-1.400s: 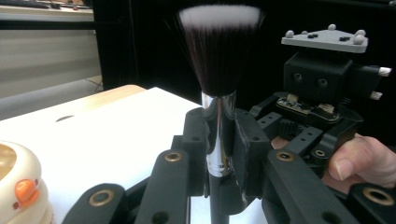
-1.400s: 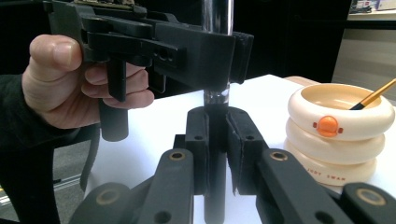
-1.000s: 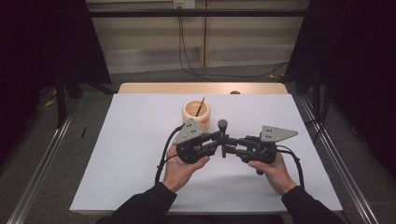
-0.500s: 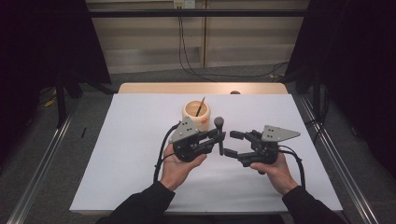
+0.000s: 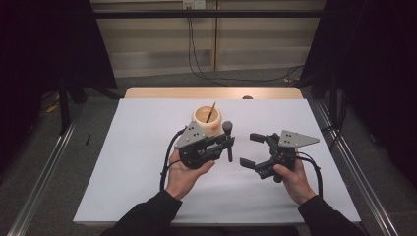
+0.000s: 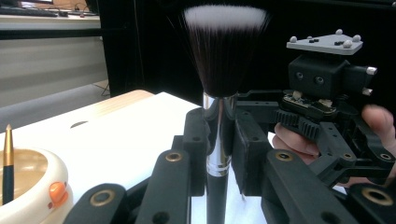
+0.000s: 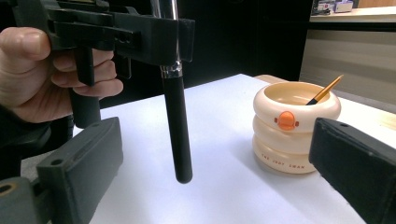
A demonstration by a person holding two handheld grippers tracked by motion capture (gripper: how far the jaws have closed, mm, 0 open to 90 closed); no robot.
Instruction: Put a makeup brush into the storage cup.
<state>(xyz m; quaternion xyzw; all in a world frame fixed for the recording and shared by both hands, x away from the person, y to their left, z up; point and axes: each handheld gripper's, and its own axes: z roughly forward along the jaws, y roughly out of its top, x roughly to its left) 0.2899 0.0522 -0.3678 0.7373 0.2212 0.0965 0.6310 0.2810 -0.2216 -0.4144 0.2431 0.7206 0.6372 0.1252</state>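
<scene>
Overhead, the left gripper (image 5: 227, 145) was clamped on a makeup brush (image 5: 228, 139), pads pressing its silver ferrule, bristles up and black handle hanging free above the white table (image 5: 128, 147). Just beside it, the right gripper (image 5: 253, 150) had just been opening; its 2 jaws stood wide with nothing between them. A cream holder (image 5: 206, 120) with 1 slim brush stood near, behind the left gripper.
</scene>
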